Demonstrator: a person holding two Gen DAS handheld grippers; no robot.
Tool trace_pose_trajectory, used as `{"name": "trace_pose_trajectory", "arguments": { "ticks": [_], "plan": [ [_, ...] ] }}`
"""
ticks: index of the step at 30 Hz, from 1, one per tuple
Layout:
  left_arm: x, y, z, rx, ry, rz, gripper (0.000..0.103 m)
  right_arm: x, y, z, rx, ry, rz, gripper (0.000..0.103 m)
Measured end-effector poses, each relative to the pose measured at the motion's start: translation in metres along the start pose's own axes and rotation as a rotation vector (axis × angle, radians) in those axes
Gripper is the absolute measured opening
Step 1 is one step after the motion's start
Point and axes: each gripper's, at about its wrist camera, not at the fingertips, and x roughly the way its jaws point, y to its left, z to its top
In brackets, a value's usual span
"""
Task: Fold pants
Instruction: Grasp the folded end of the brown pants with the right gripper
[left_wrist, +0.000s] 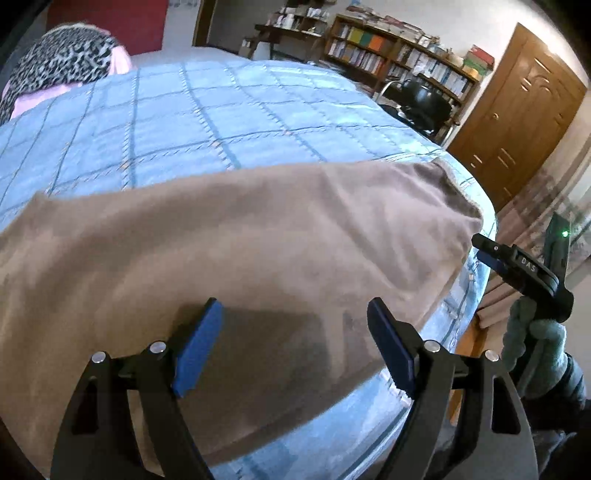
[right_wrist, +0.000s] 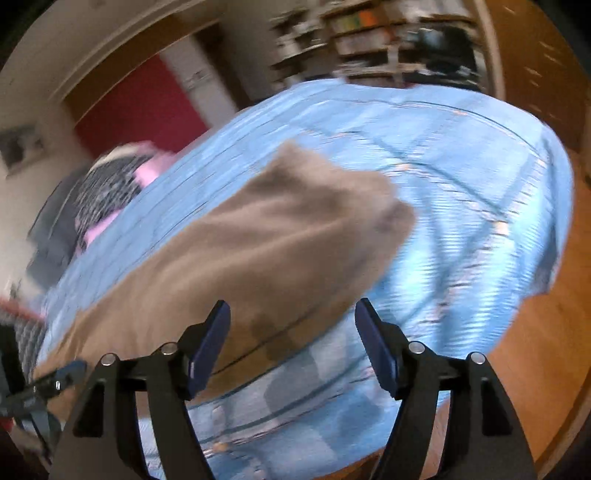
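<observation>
Pants (left_wrist: 236, 251), brown and soft-napped, lie spread along the near edge of a bed covered by a blue checked bedspread (left_wrist: 207, 122); one end reaches the bed's corner, close to the right gripper (left_wrist: 491, 254) as seen from the left wrist view. The garment forms a single long band, which may mean that the legs are already laid one over the other, though the layers cannot be told apart. No crosswise fold shows, so the shortening folds appear to remain.

Left gripper (left_wrist: 295, 347): jaws wide apart, above the cloth, holding nothing. Right gripper in its own view (right_wrist: 291, 347): jaws likewise spread and empty, over the pants' near edge; this view is heavily motion-blurred.

Legible writing: the letters "DAS" in white on the right gripper's black body. A green indicator light glows behind it. Book spines on the bookshelf (left_wrist: 399, 55) are too small to read.
</observation>
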Motion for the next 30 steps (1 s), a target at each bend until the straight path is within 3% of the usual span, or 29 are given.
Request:
{"name": "trace_pose_trajectory", "arguments": {
  "ticks": [5,14,18,20,21,23,26,30],
  "plan": [
    [0.020,-0.020,0.011,0.023,0.021,-0.033,0.082,0.015,-0.032,0.015,0.146,0.007,0.032,0.072],
    [0.041,-0.031,0.002,0.060,0.057,-0.019,0.084,0.042,-0.054,0.027,0.225,-0.006,0.064,0.073],
    [0.046,-0.038,-0.004,0.103,0.056,0.006,0.087,0.051,-0.046,0.031,0.209,-0.018,0.051,0.071],
    [0.046,-0.039,-0.005,0.116,0.055,0.013,0.089,0.056,-0.041,0.035,0.203,-0.011,0.052,0.051],
    [0.046,-0.040,-0.006,0.119,0.055,0.014,0.089,0.061,-0.039,0.039,0.201,-0.005,0.056,0.050],
    [0.045,-0.038,-0.005,0.112,0.054,0.005,0.089,0.064,-0.034,0.043,0.192,-0.004,0.072,0.033],
    [0.041,-0.034,-0.002,0.081,0.057,-0.024,0.089,0.060,-0.018,0.050,0.139,-0.023,0.067,0.021],
    [0.031,-0.025,0.005,0.015,0.051,-0.068,0.089,0.038,0.014,0.063,0.049,-0.083,0.105,0.019]
  ]
}}
